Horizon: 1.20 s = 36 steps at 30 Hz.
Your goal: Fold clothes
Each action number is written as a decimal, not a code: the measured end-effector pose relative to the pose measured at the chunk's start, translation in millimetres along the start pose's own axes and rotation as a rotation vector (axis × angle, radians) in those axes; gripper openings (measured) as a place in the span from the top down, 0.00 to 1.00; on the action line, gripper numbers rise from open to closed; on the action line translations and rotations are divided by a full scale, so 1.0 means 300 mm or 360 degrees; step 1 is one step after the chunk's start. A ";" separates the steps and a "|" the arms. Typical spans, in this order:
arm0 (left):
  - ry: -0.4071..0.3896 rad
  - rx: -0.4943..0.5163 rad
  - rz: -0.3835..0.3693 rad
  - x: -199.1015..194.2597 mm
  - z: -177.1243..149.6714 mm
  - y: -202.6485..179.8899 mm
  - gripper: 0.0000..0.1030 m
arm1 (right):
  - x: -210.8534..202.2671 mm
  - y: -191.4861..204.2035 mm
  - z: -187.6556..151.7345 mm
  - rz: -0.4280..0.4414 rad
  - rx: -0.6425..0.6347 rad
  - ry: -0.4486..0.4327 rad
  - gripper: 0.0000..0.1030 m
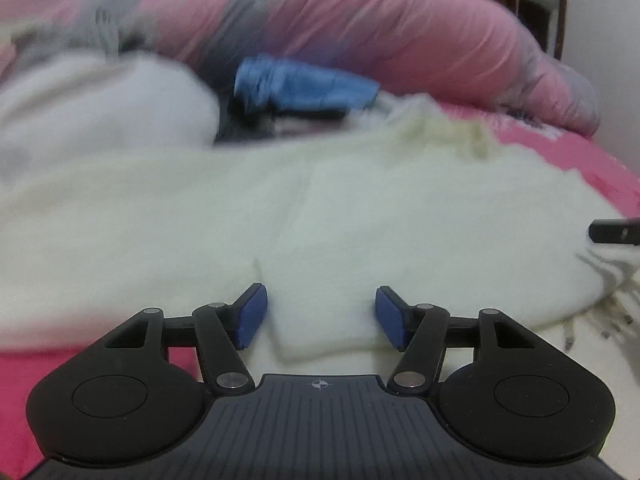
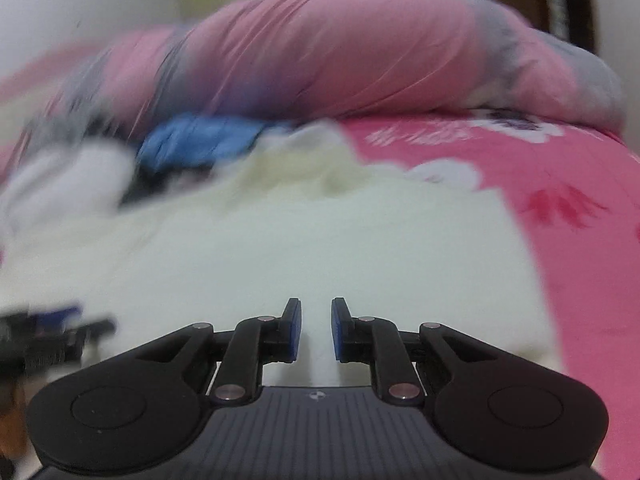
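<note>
Both tongs hang over the bed: our left gripper (image 1: 320,316) stands wide open with a folded corner of the cream fleece garment (image 1: 320,216) lying between its blue pads (image 1: 251,316), which do not press it. Our right gripper (image 2: 316,330) is parted by a narrow gap, nothing between its pads, over the same fleece (image 2: 300,248). We see no containers. That fleece is thick, fuzzy and spread flat on the bright pink flowered sheet (image 2: 560,208). Behind it sit a crumpled, shiny blue cloth (image 1: 304,80), a soft white bundle (image 1: 104,100) and a long pink-and-grey rolled quilt (image 1: 400,28) with smooth creases.
</note>
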<state>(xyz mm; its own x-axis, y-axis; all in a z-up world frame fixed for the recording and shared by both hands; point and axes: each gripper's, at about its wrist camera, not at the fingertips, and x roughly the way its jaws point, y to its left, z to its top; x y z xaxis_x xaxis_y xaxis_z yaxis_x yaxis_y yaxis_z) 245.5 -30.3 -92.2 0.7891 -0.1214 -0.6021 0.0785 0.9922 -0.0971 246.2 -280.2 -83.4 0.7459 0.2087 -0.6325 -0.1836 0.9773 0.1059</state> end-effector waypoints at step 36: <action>-0.0093 -0.0102 -0.0183 0.017 0.095 0.022 0.42 | 0.132 0.252 0.028 0.0036 -0.0158 -0.0069 0.77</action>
<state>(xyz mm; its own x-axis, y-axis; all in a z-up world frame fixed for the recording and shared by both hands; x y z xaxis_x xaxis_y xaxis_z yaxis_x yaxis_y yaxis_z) 267.4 -23.7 -73.4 0.8115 -0.2305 -0.5369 0.1331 0.9677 -0.2143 267.4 -197.8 -94.0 0.7676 0.2339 -0.5967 -0.2615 0.9643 0.0417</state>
